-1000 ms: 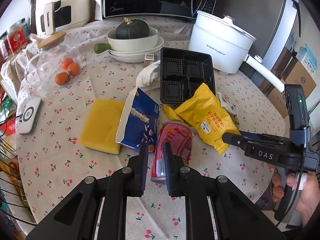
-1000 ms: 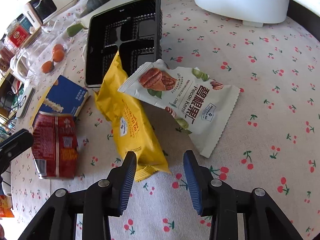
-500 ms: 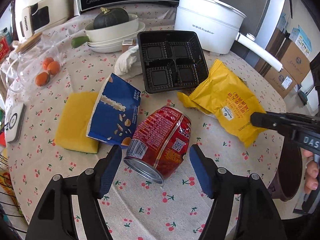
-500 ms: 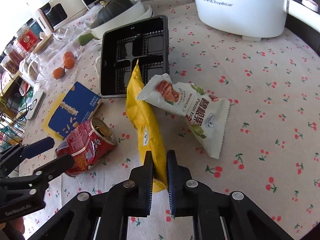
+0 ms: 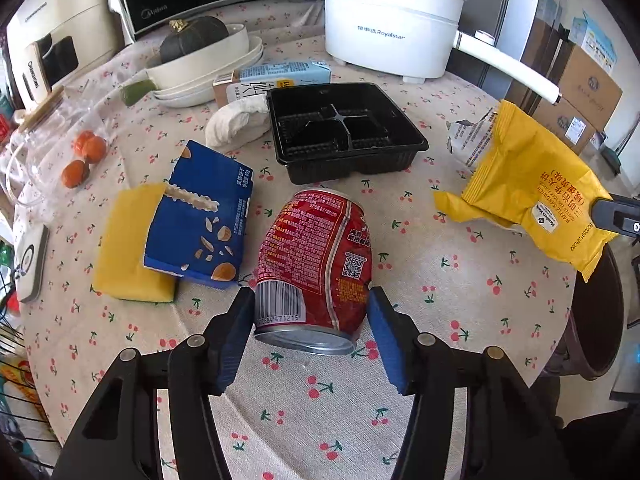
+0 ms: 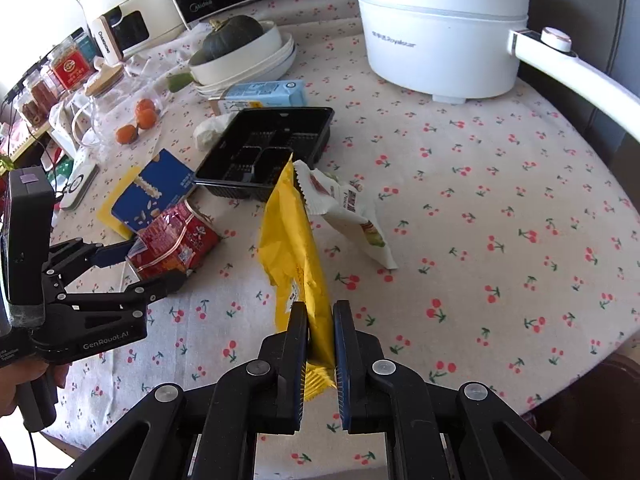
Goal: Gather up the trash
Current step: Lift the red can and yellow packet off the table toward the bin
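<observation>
Both hand-held grippers work the trash beside the black tray point(image 5: 344, 132).
We see our left hand-held gripper point(image 5: 312, 332) spread wide around the dented red can point(image 5: 316, 264), lying on the table point(image 5: 460, 320) just in front of the tray. We see our right hand-held gripper point(image 6: 320, 344) clamped on the yellow wrapper point(image 6: 292, 256), lifted to the tray's right; the white pecan packet point(image 6: 344, 208) lies beside it.

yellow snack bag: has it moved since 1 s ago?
Yes. The yellow snack bag, then flat beside the black tray, now stands on edge, its near end clamped and raised in the right gripper, its far end near the tray.
</observation>
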Demonstrator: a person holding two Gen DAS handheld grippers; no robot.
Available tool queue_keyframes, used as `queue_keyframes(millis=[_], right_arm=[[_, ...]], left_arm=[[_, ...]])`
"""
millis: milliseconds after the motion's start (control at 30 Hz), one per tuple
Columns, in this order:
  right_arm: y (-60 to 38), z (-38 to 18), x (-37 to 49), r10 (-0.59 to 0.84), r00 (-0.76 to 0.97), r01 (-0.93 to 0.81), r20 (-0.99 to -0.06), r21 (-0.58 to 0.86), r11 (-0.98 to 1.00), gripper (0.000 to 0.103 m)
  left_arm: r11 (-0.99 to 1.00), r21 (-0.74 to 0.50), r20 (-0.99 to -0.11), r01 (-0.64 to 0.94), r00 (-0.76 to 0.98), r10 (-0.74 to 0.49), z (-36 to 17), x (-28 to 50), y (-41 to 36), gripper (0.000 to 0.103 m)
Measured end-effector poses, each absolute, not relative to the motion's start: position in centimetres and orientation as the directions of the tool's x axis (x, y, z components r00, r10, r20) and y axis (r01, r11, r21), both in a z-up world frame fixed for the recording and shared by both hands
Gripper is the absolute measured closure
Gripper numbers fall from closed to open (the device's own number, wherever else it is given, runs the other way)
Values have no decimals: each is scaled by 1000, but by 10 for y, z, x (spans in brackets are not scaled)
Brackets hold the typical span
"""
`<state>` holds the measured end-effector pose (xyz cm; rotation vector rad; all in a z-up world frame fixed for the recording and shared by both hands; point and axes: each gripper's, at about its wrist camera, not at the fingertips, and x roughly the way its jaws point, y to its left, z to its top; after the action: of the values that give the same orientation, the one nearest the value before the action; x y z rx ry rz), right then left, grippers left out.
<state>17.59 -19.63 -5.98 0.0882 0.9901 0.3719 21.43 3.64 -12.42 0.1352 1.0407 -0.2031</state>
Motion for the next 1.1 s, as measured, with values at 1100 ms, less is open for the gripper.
queue_keyframes(millis=[1100], right_arm=[[-257, -53, 154, 294, 515, -162, -805, 245, 956, 92]], left_arm=[[974, -54, -927, 221, 350, -130, -143, 217, 25, 35]])
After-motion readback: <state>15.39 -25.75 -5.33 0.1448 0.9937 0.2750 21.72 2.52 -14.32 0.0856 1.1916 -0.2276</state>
